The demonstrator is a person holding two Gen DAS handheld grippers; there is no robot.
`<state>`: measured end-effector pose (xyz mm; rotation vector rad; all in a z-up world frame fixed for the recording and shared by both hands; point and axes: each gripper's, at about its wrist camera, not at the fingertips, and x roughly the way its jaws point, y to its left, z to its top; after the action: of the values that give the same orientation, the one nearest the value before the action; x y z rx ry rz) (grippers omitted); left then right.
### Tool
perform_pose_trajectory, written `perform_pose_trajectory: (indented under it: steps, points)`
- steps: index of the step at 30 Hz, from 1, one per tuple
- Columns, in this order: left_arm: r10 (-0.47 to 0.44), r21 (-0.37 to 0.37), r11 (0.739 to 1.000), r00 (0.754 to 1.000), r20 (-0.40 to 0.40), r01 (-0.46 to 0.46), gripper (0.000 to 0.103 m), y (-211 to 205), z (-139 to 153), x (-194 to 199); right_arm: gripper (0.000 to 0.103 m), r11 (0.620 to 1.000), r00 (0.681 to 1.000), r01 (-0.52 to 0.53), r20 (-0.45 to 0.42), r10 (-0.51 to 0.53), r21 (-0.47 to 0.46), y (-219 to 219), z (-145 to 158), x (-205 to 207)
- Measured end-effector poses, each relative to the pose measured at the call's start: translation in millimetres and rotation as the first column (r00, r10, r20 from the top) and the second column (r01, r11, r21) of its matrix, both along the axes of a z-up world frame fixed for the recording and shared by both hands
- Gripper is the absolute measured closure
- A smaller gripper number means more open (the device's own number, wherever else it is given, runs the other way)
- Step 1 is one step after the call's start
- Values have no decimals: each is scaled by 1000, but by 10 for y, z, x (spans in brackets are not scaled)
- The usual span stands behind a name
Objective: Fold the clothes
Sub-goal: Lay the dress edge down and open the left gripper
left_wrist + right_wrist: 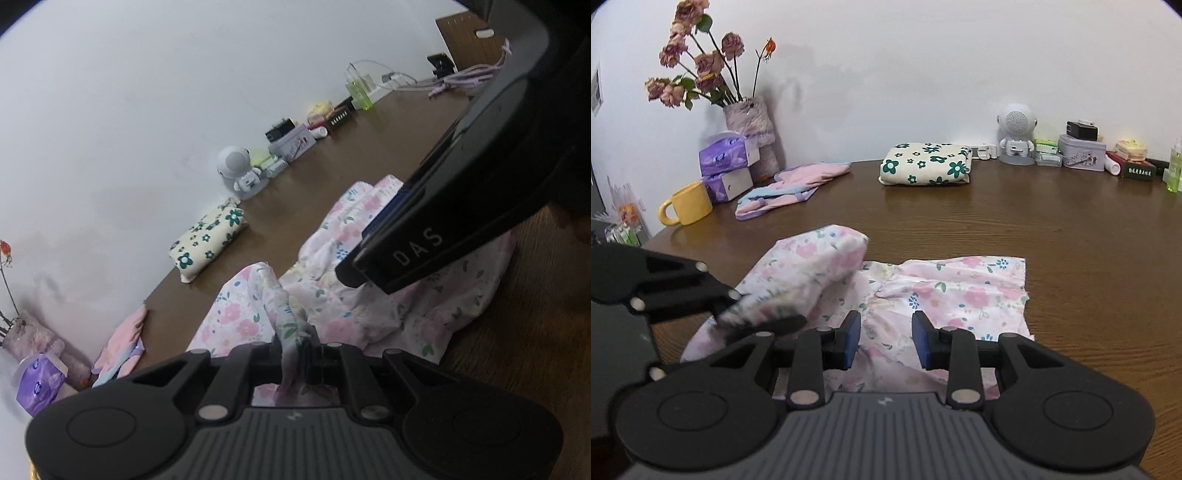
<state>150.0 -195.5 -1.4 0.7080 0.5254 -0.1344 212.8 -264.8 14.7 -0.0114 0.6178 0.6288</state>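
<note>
- Ahead of the right tongs (pixel 885 338), beyond the pink floral garment (pixel 945 295), bare worktop (pixel 1071 258) lies open.
- Far ahead: folded flowered bundle (pixel 925 163), robot figure (pixel 1015 134) and tins line the wall.
- Left: left tongs (pixel 738 310), yellow mug (pixel 689 203), tissue packs (pixel 726 166) crowd in.

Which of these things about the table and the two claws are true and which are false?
1. The left claw pinches a bunched part of the pink flowered cloth garment. True.
2. The right claw is clamped shut on that garment. False: its blue pads stand apart above the cloth, gripping nothing.
3. The yellow ceramic mug sits on top of the folded cream cloth with green flowers. False: the mug stands on the brown wooden table, far to the left of that cloth.
4. Dried pink roses stand in a fuzzy lilac vase. True.
</note>
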Motion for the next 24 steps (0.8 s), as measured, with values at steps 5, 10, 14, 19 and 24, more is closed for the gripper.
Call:
perform_pose_trajectory:
  steps: [5, 10, 14, 19, 24]
  points:
    - [12, 44, 999, 1000, -20, -11, 95, -64, -111, 60, 72, 999, 1000, -11, -16, 12, 36, -39, -47, 20]
    - [27, 65, 998, 999, -17, -26, 91, -83, -137, 95, 72, 998, 999, -15, -27, 17, 64, -77, -74, 20]
    - [27, 7, 1000, 1000, -11, -27, 75, -85, -31, 49, 71, 996, 1000, -11, -26, 14, 90, -117, -67, 12]
    - [-29, -162, 987, 998, -48, 20, 57, -11, 168, -74, 72, 993, 1000, -13, -14, 14, 118, -167, -40, 1]
    - [-1, -328, 944, 997, -72, -22, 57, 283, 354, -230, 71, 989, 999, -41, 3, 41, 143, -185, 9, -52]
